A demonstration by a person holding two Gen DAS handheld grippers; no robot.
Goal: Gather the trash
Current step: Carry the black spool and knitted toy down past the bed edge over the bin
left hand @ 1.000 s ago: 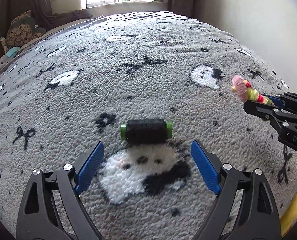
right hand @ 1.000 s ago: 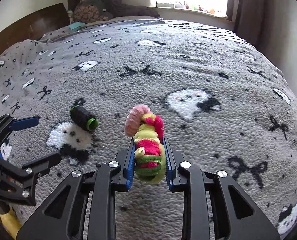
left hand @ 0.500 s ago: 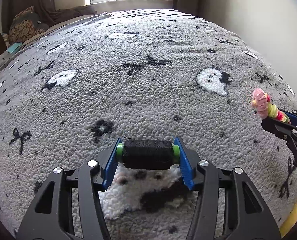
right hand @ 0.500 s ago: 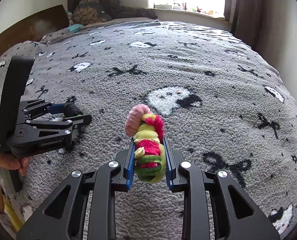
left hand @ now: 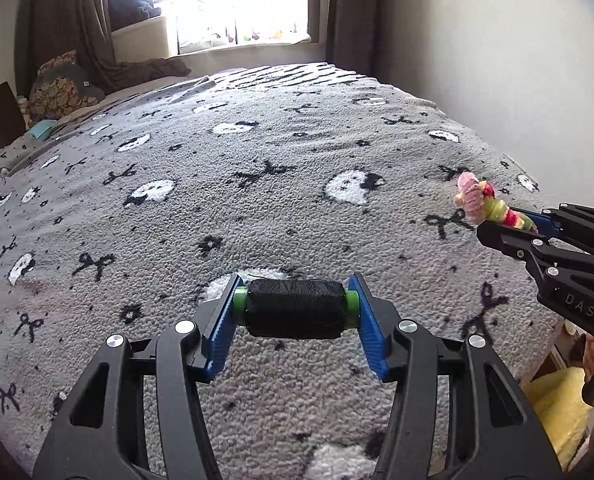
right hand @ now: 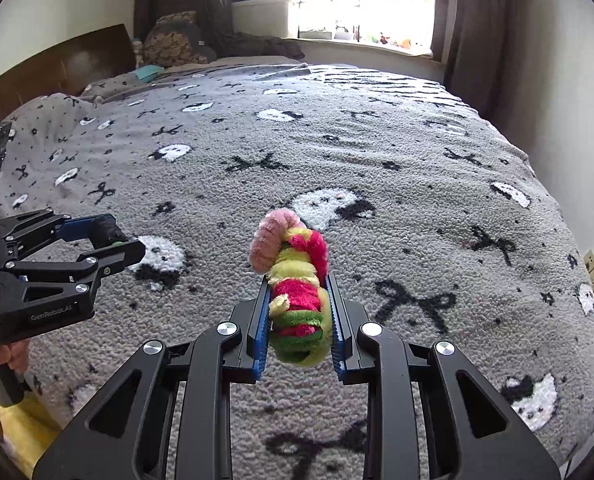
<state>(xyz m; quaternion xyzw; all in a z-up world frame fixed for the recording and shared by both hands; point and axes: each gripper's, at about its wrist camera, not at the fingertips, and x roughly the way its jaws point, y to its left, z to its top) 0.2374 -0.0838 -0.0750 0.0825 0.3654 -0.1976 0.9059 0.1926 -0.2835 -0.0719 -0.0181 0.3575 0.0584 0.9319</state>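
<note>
"DAS" reads on the right gripper (left hand: 537, 222) body, 3 o'clock; "GenRobot.AI" on the left gripper (right hand: 109, 236) body, 9 o'clock.

Left black two-finger gripper with blue ribbed pads (left hand: 295, 308): jaws drawn in, pads pressed against both green ends of a black thread spool (left hand: 295, 309), spool lying crosswise between them. Bare fingers (right hand: 7, 354) wrap its handle at the frame's left edge.

Right black two-finger gripper with blue ribbed pads (right hand: 297, 316): jaws narrow, clamping a fuzzy pink, yellow, red and green chenille bundle (right hand: 295, 284) that sticks out past the fingertips. Both grippers are held level, side by side, apart.
</note>
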